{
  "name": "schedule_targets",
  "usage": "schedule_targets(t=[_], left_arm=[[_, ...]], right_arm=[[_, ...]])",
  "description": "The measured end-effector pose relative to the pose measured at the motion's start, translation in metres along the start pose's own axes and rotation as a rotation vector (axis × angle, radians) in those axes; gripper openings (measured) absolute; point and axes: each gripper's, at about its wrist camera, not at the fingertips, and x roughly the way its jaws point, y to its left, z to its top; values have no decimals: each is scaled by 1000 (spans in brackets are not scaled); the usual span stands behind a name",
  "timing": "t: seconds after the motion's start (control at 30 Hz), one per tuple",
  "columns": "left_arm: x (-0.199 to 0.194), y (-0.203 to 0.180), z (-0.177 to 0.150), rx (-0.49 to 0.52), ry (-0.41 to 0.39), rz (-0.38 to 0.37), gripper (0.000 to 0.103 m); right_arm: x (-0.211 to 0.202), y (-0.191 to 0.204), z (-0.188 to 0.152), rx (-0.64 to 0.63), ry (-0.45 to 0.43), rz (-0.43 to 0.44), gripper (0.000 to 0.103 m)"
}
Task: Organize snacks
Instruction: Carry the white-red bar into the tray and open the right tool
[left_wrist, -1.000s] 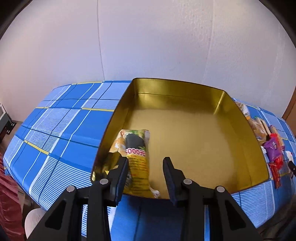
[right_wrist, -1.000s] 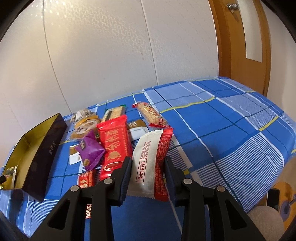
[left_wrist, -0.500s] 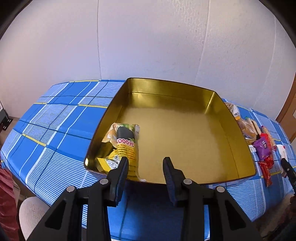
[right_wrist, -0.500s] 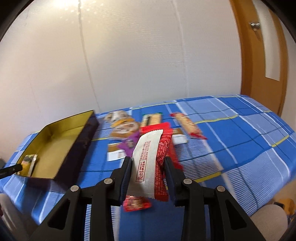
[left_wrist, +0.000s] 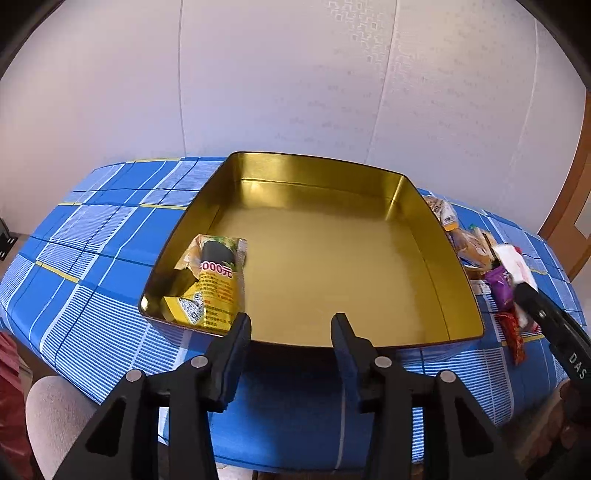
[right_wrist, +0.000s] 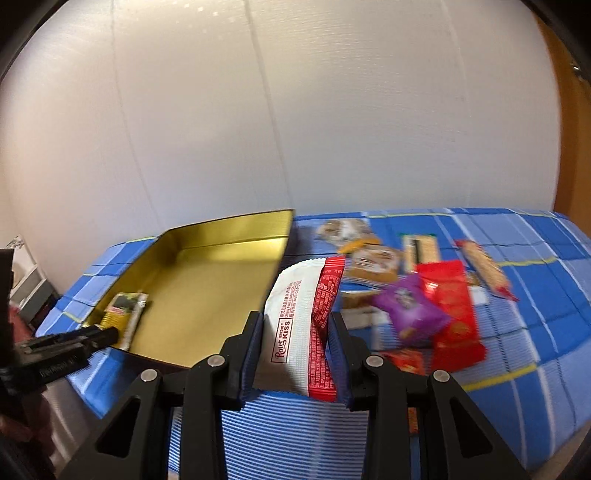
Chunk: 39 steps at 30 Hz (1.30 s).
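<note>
A gold tin (left_wrist: 436, 236) (right_wrist: 207, 236) sits on the blue checked tablecloth, with a yellow snack packet (left_wrist: 216, 280) (right_wrist: 123, 310) lying in its near left corner. My left gripper (left_wrist: 291, 332) hovers just in front of the tin's near wall; its jaws are opening and nothing is between them. My right gripper (right_wrist: 297, 332) is shut on a white and red snack packet (right_wrist: 303, 325), held above the cloth to the right of the tin. That packet (left_wrist: 515, 264) and the right gripper's finger (left_wrist: 543, 314) show at the right edge of the left wrist view.
Several loose snacks lie right of the tin: a purple packet (right_wrist: 413, 310), a red packet (right_wrist: 452, 306), a long biscuit bar (right_wrist: 484, 267) and brown packets (right_wrist: 373, 260). A white wall stands behind. A wooden door (right_wrist: 576, 147) is at the far right.
The left gripper drew back from the tin and its jaws widened. The right gripper carried the white and red packet up and leftward, swinging toward the tin.
</note>
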Motion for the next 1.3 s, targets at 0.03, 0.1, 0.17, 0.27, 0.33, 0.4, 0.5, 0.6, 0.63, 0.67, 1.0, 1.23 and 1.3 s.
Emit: schedule_targets(t=[0.03, 0.1, 0.17, 0.27, 0.33, 0.4, 0.5, 0.6, 0.63, 0.67, 1.0, 1.23, 1.3], left_arm=[[0, 0, 0, -3, -2, 2, 46], [-3, -1, -2, -15, -12, 13, 46], [-5, -2, -4, -26, -19, 12, 46], [-5, -4, -5, -31, -12, 4, 61], [-6, -6, -7, -37, -8, -9, 66], [-7, -8, -8, -40, -4, -21, 66], [-8, -8, -9, -46, 5, -27, 66], [-10, -7, -9, -55, 4, -25, 66], [-10, -6, -9, -58, 4, -22, 66], [-11, -5, -10, -62, 4, -22, 66], [-16, 0, -12, -106, -14, -3, 66], [-16, -5, -16, -101, 0, -57, 66], [-16, -9, -18, -90, 2, -66, 66]], right_arm=[[3, 2, 2, -1, 1, 9, 36], [10, 8, 7, -5, 3, 25, 36], [16, 15, 12, -11, 8, 45, 36], [27, 28, 17, -26, 24, 64, 36], [33, 35, 19, -34, 32, 77, 36], [38, 42, 21, -49, 37, 86, 36], [47, 52, 23, -90, 48, 93, 36], [58, 56, 23, -117, 71, 88, 36], [62, 57, 23, -122, 80, 85, 36], [66, 57, 22, -129, 88, 81, 36], [83, 51, 14, -146, 135, 46, 42], [68, 45, 13, -126, 98, 52, 40], [60, 42, 12, -118, 84, 51, 40]])
